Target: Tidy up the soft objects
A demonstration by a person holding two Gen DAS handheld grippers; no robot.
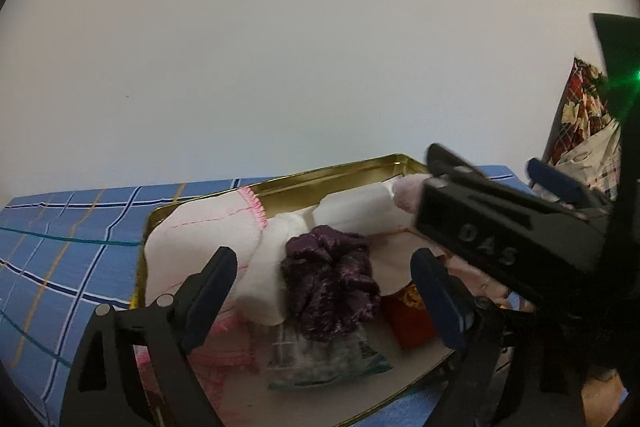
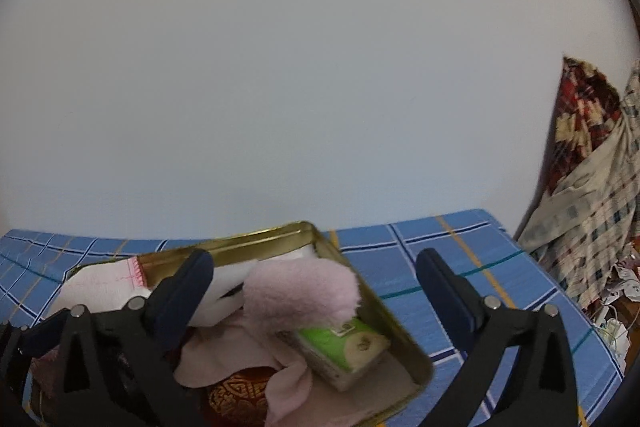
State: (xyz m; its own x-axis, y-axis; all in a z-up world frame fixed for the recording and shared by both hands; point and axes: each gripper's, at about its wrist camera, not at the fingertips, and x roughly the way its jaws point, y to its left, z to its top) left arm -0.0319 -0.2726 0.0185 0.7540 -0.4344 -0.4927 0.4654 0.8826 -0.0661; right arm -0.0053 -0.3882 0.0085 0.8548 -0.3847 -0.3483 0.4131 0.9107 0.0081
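Observation:
A gold tin [image 1: 332,173] on the blue checked cloth holds the soft things. In the left wrist view a purple scrunchie [image 1: 328,279] lies on white folded cloths [image 1: 264,267], with a pink-stitched white cloth [image 1: 208,227] to the left. My left gripper [image 1: 324,295] stands open around the scrunchie without touching it. In the right wrist view a fluffy pink cloth [image 2: 304,291] rises between the wide-apart fingers of my right gripper [image 2: 314,291], which is open; neither pad presses it. The right gripper [image 1: 492,165] also reaches in over the tin's far right corner.
A green tissue pack [image 2: 344,347] and a red pouch with gold pattern [image 2: 236,395] lie in the tin [image 2: 260,235]. A clear packet [image 1: 328,359] sits under the scrunchie. Patterned fabrics [image 2: 592,187] hang off the right. A plain white wall stands behind.

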